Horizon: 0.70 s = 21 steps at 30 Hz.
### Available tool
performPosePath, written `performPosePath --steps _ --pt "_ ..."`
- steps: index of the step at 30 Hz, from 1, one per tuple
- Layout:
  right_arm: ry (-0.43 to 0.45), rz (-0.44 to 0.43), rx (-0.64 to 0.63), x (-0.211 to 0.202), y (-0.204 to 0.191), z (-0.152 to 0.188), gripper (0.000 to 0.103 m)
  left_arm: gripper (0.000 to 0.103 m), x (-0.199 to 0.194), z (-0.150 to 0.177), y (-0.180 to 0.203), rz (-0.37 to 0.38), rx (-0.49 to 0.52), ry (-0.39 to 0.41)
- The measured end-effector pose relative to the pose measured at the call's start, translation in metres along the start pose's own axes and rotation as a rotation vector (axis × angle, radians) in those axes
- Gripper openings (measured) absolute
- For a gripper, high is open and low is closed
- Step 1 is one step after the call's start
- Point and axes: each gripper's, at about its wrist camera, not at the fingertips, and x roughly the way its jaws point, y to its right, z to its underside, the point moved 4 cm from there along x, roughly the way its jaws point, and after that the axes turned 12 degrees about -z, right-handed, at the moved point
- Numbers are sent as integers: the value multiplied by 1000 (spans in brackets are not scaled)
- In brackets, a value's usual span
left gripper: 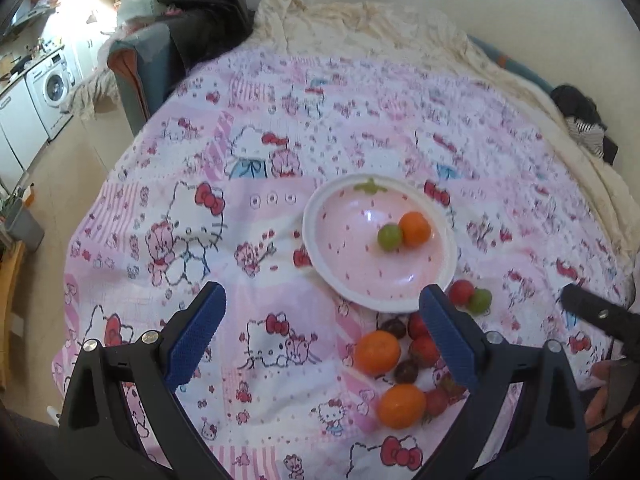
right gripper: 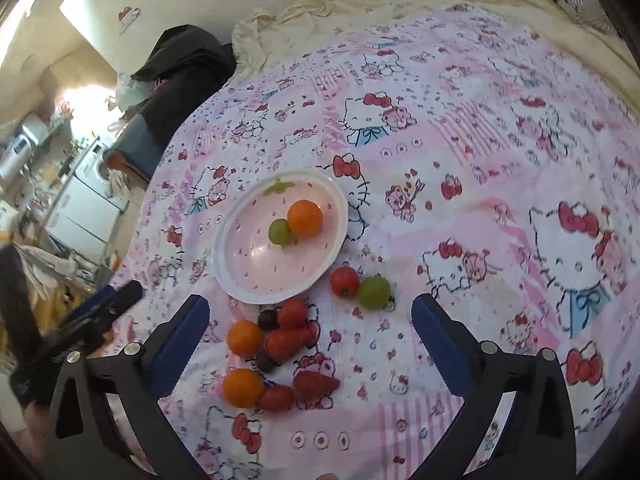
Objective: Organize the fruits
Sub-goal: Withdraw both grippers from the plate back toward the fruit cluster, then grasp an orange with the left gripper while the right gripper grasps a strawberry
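Observation:
A pink strawberry-print plate point(left gripper: 352, 276) point(right gripper: 248, 272) lies on the Hello Kitty sheet. It holds an orange point(left gripper: 415, 229) point(right gripper: 305, 217) and a green grape point(left gripper: 389, 236) point(right gripper: 279, 231). Loose fruit lies in front of the plate: two oranges point(left gripper: 377, 352) point(right gripper: 244, 337), red tomatoes point(right gripper: 345, 281), dark grapes point(left gripper: 406, 371), a green grape point(right gripper: 373, 291) and a strawberry point(right gripper: 314, 386). My left gripper point(left gripper: 320, 340) is open and empty above the sheet, left of the pile. My right gripper point(right gripper: 310, 344) is open and empty above the pile.
A cream blanket point(left gripper: 360, 20) bunches at the far side of the bed. A chair with dark clothes point(left gripper: 192, 40) stands at the far left. A washing machine point(left gripper: 54, 88) is at the left. The bed edge falls away to the left.

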Motion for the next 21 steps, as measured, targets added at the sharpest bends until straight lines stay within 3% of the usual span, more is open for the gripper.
performPosePath --steps 5,12,19,21 --pt "10 25 25 -1 6 2 103 96 15 10 6 -33 46 -61" --pt "-35 81 91 5 30 2 103 95 56 43 24 51 44 -324" --pt "-77 92 134 13 46 7 103 85 51 82 61 129 166 -432" --pt "-74 89 136 13 47 7 103 72 53 87 65 134 170 -453"
